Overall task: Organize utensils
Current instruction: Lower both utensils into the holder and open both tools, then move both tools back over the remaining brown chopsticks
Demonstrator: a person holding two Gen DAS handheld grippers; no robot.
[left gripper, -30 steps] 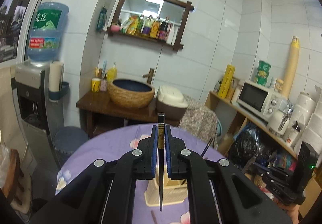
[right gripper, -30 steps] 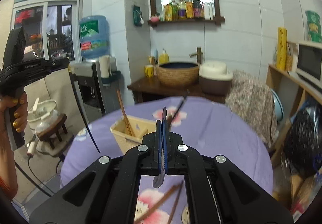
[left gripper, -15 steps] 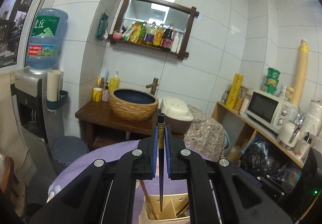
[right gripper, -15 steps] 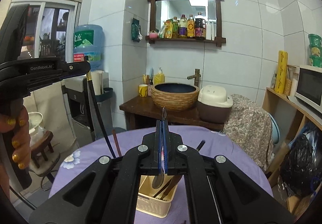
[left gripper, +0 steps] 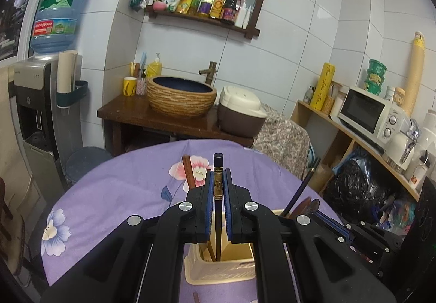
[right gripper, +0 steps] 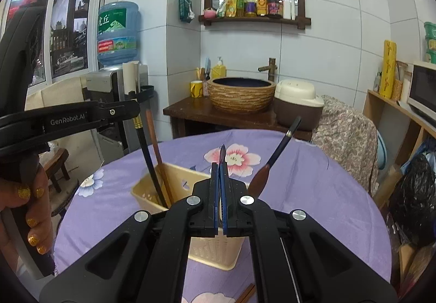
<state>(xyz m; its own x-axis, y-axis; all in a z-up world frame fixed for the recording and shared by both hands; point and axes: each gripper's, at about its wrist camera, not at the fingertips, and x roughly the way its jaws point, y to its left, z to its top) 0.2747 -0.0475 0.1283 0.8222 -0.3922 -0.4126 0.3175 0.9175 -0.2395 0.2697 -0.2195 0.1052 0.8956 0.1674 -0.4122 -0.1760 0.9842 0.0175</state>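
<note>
My left gripper [left gripper: 218,175] is shut on a black chopstick [left gripper: 218,166] with a gold band. It stands upright, its lower tip inside the cream utensil basket [left gripper: 218,273]. The right wrist view shows that left gripper [right gripper: 130,109], the chopstick [right gripper: 147,155] and the basket [right gripper: 177,169]. My right gripper [right gripper: 221,166] is shut on a thin spoon [right gripper: 223,151] seen edge-on; its lower end is hidden behind the jaws, above the basket. A brown chopstick [right gripper: 155,145] and a dark-handled brown spoon [right gripper: 269,164] stand in the basket.
The basket sits on a round table with a purple flowered cloth [right gripper: 313,194]. Loose chopsticks [right gripper: 246,292] lie near its front edge. A person's hand [right gripper: 30,210] holds the left gripper. Behind are a water dispenser [right gripper: 114,79], a basin stand [right gripper: 242,96] and a shelf with a microwave [left gripper: 368,115].
Both grippers have sunk toward the basket. The black chopstick's tip has gone from above the basket into it. The spoon's bowl has dropped out of sight behind the right gripper.
</note>
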